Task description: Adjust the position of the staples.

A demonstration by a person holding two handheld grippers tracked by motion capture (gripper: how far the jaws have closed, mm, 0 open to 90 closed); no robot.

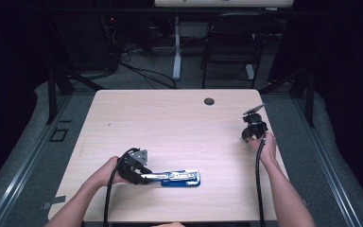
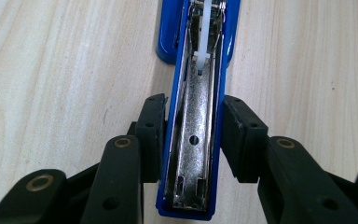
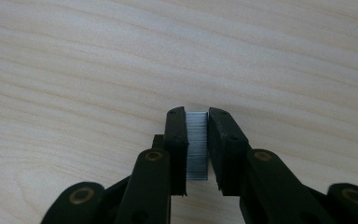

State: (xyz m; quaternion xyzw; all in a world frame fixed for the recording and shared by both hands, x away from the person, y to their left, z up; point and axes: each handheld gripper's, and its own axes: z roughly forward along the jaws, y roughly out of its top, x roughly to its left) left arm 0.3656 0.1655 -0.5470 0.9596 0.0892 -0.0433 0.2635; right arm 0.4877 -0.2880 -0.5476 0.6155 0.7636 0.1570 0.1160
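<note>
1. The left claw (image 1: 144,177) sits at about seven o'clock on the pale wooden counter (image 1: 170,123), closed on the near end of a blue stapler (image 1: 179,178).
2. In the left gripper view the stapler (image 2: 193,154) lies open on the counter (image 2: 65,70), its metal channel facing up and running toward twelve o'clock, and the pads press its blue sides from nine and three o'clock (no gap shows on either side).
3. The right claw (image 1: 254,135) stands at about three o'clock on the counter, near its right edge and well apart from the stapler.
4. In the right gripper view the right claw (image 3: 196,121) is nearly closed, gripping a strip of staples (image 3: 196,144) that lies lengthwise between the pads, over the counter (image 3: 168,56).
5. A black cable (image 1: 259,179) trails from the right claw toward six o'clock along the forearm.
</note>
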